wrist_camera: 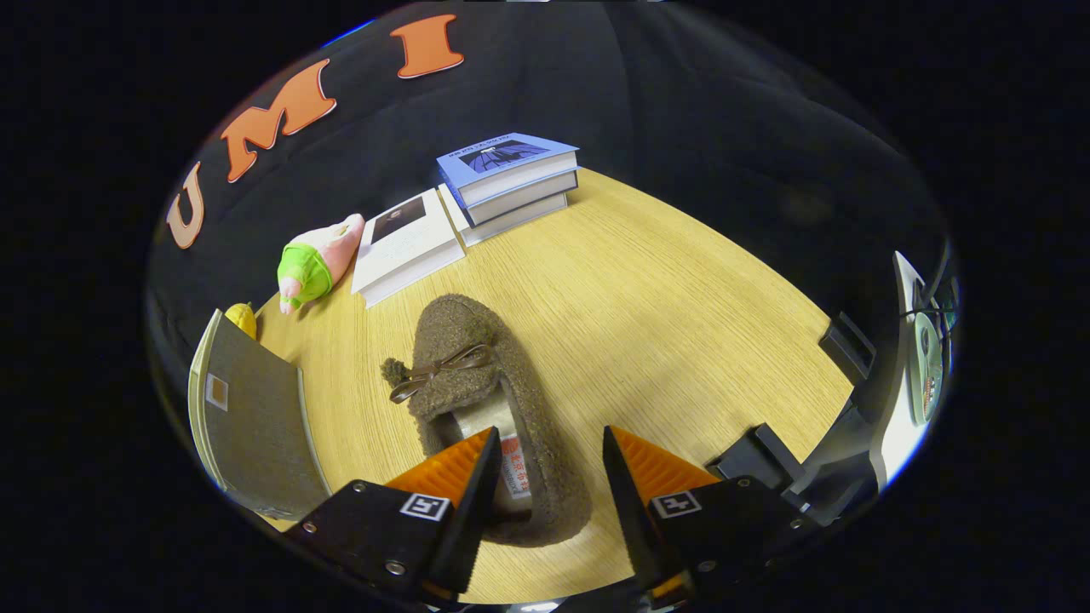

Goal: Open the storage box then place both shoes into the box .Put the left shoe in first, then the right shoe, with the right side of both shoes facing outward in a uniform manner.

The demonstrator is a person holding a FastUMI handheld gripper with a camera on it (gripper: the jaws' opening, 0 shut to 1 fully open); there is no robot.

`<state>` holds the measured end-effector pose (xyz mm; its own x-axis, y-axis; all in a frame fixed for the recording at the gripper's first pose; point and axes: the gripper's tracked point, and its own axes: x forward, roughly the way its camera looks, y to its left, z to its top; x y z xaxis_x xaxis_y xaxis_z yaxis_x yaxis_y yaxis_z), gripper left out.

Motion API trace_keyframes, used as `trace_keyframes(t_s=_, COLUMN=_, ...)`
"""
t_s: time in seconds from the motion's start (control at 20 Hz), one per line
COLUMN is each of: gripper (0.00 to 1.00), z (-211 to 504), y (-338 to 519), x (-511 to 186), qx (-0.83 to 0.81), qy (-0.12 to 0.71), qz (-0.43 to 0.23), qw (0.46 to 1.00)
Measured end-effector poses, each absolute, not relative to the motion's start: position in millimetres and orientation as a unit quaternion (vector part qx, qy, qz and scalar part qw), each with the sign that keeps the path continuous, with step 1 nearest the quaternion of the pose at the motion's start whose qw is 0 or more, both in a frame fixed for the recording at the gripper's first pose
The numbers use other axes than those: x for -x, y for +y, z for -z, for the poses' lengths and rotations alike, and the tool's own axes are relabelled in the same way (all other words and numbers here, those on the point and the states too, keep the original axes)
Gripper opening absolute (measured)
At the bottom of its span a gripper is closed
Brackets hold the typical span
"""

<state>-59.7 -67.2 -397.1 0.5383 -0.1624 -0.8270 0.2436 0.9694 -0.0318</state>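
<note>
Fingers (549,477) spread open over the heel of a brown fuzzy shoe (477,383) lying mid-tabletop (681,323), toe pointing beyond them toward books (511,179).

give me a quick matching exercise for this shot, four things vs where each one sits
Things:
1. brown shoe
2. plush toy
3. blue-covered book
4. gripper, fingers open

Places:
a. on top of the book stack
b. either side of the shoe's heel
c. beside the white book, near the cloth wall
d. mid-table, heel between the fingers

Pairs: 1-d, 2-c, 3-a, 4-b
</note>
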Motion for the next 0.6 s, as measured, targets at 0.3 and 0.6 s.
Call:
trace_keyframes(t_s=0.3, gripper=0.08, z=399.6, y=-65.4, x=52.9, qx=-0.062, qy=0.466, qz=0.131, qw=0.873)
trace_keyframes(t_s=0.6, gripper=0.01, z=375.8, y=-51.4, x=41.8, qx=-0.096, qy=0.442, qz=0.147, qw=0.880)
